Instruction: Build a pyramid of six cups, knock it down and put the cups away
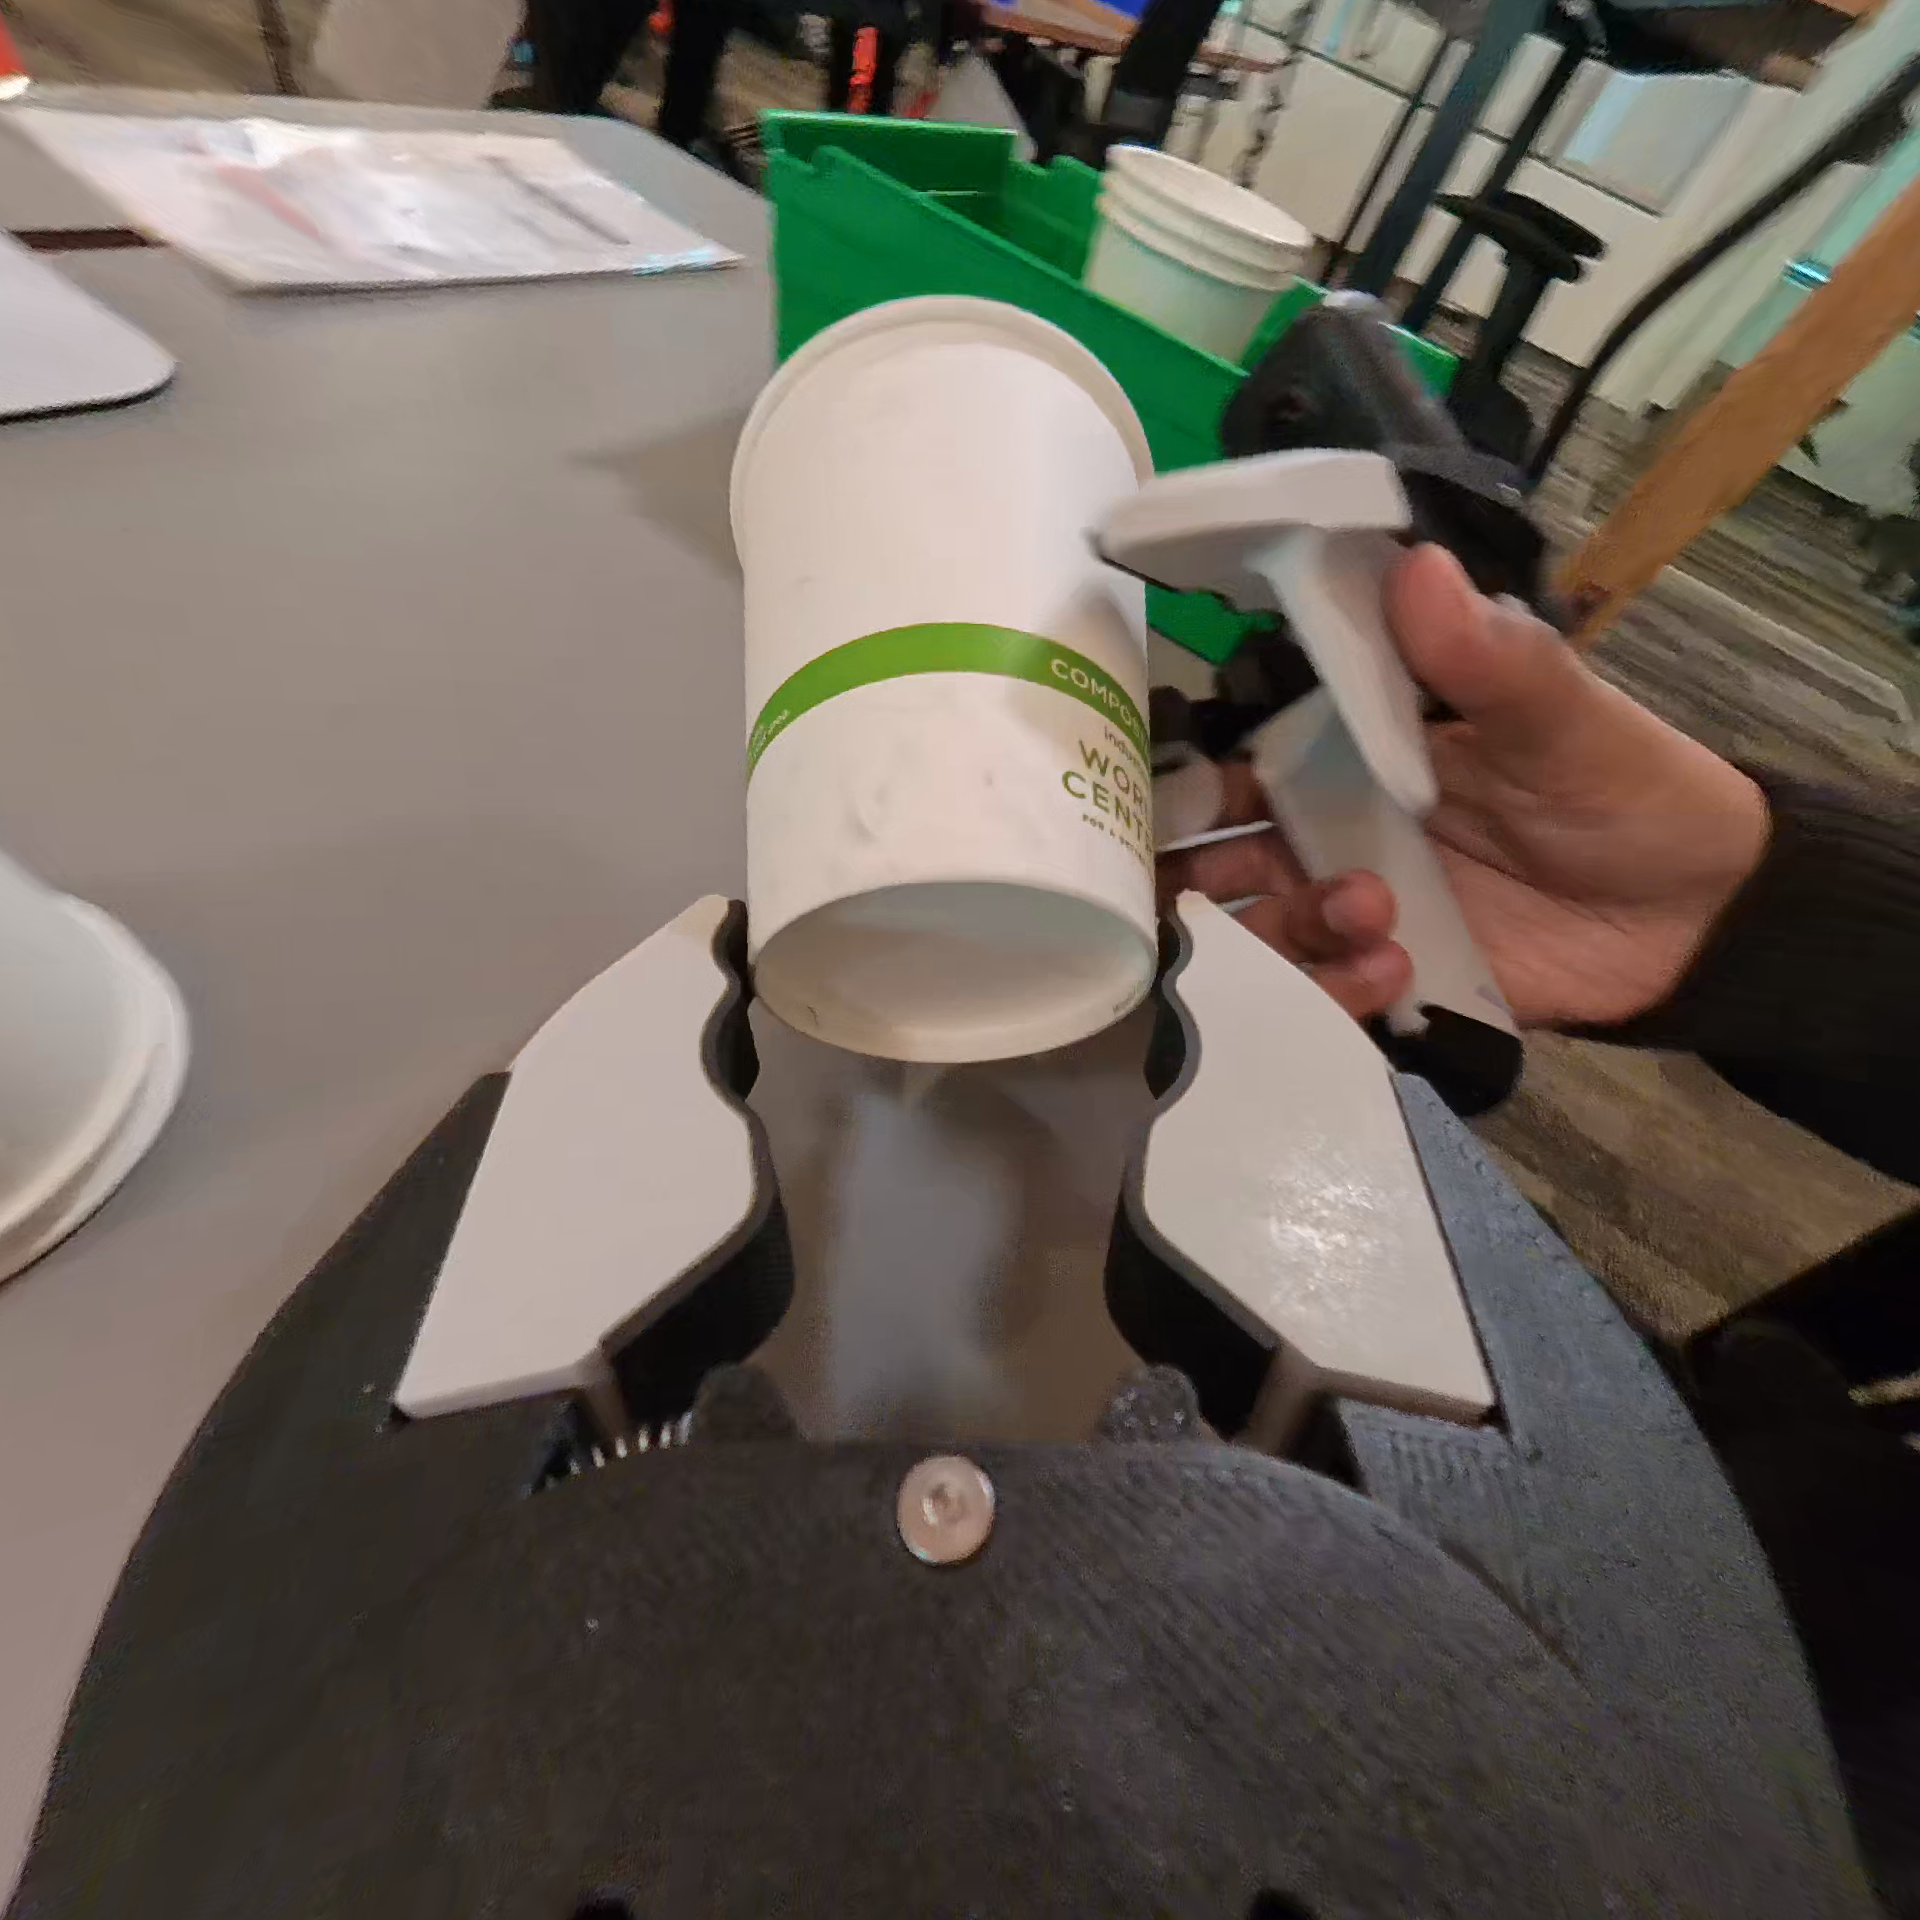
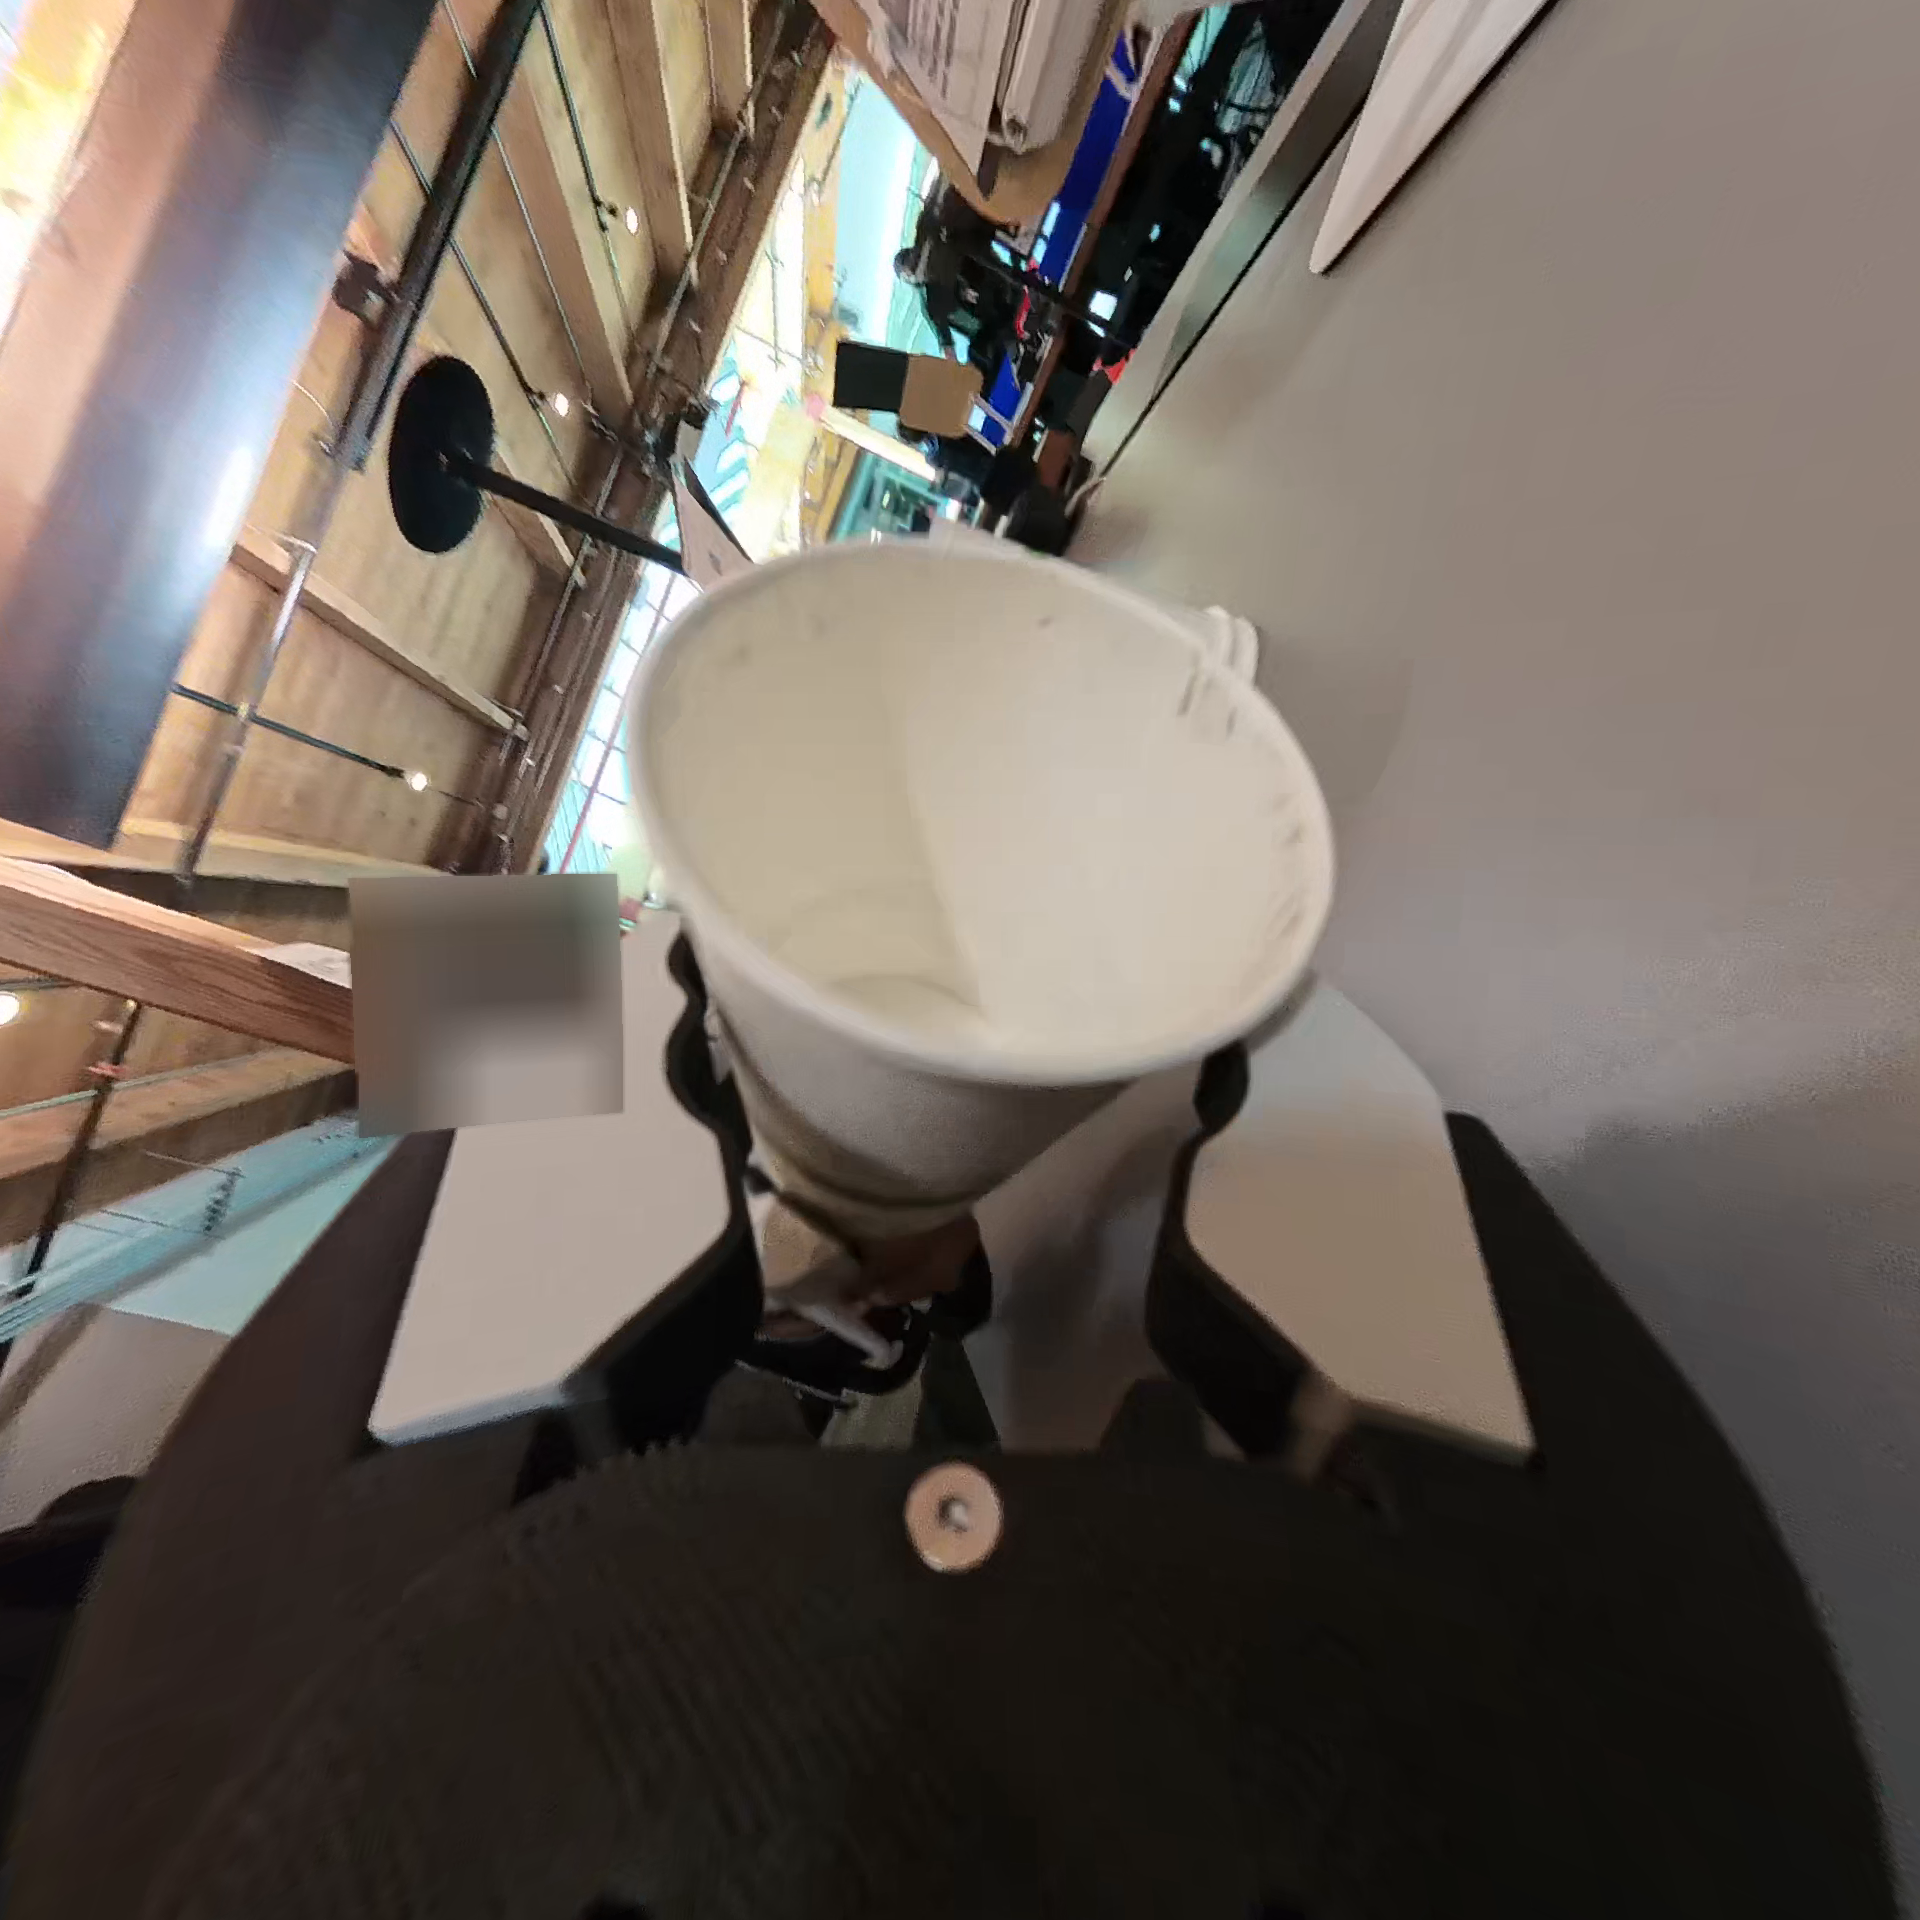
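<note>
Cup: a white paper cup (image 1: 935, 644) with a green band, in the air over the desk (image 1: 416, 571), lying nearly level with its base toward the left gripper and its mouth toward the green bin (image 1: 883, 239).
Left gripper: the left gripper (image 1: 951, 966) has its jaws closed on the cup's base, one tip on each side. Gripping at the narrow end probably keeps the wider mouth end free.
Right gripper: the right gripper (image 2: 956, 1029), rolled on its side in a hand (image 1: 1558, 810), comes at the cup from the mouth end. Its own view looks straight into the empty cup.
Right jaws: they stand around the cup's wall below the rim. The left wrist view shows one finger touching the wall. Whether they are clamped or only set about it, I cannot tell.
Likely reason: with one gripper at each end, the cup looks steadied between them, as in a hand-over.
Bin: it sits at the desk's far edge with a stack of white cups (image 1: 1174, 239) upright inside, just beyond the held cup.
Other things: papers (image 1: 364, 197) lie far left on the desk. More white cups (image 1: 62, 1060) stand at the near left edge, well apart from both grippers.
</note>
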Motion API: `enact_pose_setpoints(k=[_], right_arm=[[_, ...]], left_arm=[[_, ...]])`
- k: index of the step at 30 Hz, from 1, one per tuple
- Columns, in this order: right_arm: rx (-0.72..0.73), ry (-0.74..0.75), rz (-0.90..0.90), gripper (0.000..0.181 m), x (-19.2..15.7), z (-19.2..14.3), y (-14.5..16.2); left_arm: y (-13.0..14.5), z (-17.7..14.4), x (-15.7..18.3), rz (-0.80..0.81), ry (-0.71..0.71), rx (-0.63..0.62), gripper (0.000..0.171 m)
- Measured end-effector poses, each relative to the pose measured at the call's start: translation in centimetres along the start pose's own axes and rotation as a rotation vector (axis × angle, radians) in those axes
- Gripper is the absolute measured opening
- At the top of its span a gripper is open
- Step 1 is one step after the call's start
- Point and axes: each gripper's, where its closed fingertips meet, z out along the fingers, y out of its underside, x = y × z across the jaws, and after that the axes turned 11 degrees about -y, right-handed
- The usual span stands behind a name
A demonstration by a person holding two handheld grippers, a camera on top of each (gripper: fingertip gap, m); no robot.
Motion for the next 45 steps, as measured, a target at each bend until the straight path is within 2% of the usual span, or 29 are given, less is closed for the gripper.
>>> enact_pose_setpoints(k=[1,3,6,8,11,14,17,20,22,24,26,32,34,40,45], right_arm=[[0.015,-0.012,0.005,0.094,-0.1,-0.1,-0.3],[0.004,-0.014,-0.016,0.092,-0.2,-0.2,-0.3],[-0.041,-0.01,-0.065,0.091,-0.4,-0.1,-0.2],[-0.034,-0.014,-0.122,0.091,-0.9,0.0,-0.6],[0.027,-0.005,-0.283,0.091,-2.8,-0.7,-2.7],[0.106,0.086,-0.606,0.091,-5.8,-2.6,-7.1],[0.227,0.263,-1.003,0.092,-9.7,-6.5,-13.7],[0.369,0.598,-1.347,0.092,-11.6,-13.1,-21.3],[0.452,0.773,-1.464,0.092,-11.6,-17.6,-25.3],[0.438,0.879,-1.424,0.092,-9.3,-20.3,-27.8],[0.412,0.922,-1.33,0.092,-6.6,-21.8,-28.9],[0.248,1.062,-1.216,0.094,-1.4,-23.9,-28.5],[0.204,1.075,-1.185,0.099,-0.5,-24.3,-28.1],[0.23,1.02,-1.137,0.101,-1.4,-24.4,-27.6],[0.268,0.95,-1.171,0.101,-4.4,-23.0,-26.6]], left_arm=[[0.1,0.0,0.9,0.029,0.029,0.006,0.075],[0.5,0.3,1.0,0.072,-0.002,-0.004,0.076],[0.8,0.3,0.9,0.072,-0.004,-0.01,0.075],[0.8,0.2,0.8,0.085,-0.005,-0.002,0.075],[1.1,0.1,0.6,0.097,-0.011,-0.011,0.078],[1.2,0.1,0.5,0.113,-0.017,-0.012,0.078],[1.2,0.1,0.3,0.112,-0.03,-0.008,0.076],[1.2,0.2,0.1,0.097,-0.035,-0.014,0.074],[1.0,0.2,0.0,0.089,-0.038,-0.007,0.072],[1.1,0.3,0.0,0.092,-0.042,-0.008,0.072],[1.1,0.3,0.0,0.097,-0.047,-0.012,0.072],[1.2,0.5,0.0,0.101,-0.047,-0.021,0.072],[1.2,0.5,-0.1,0.088,-0.043,-0.025,0.072],[1.1,0.5,-0.5,0.058,-0.043,-0.023,0.071],[1.1,0.3,-0.8,0.086,-0.06,-0.017,0.071]])
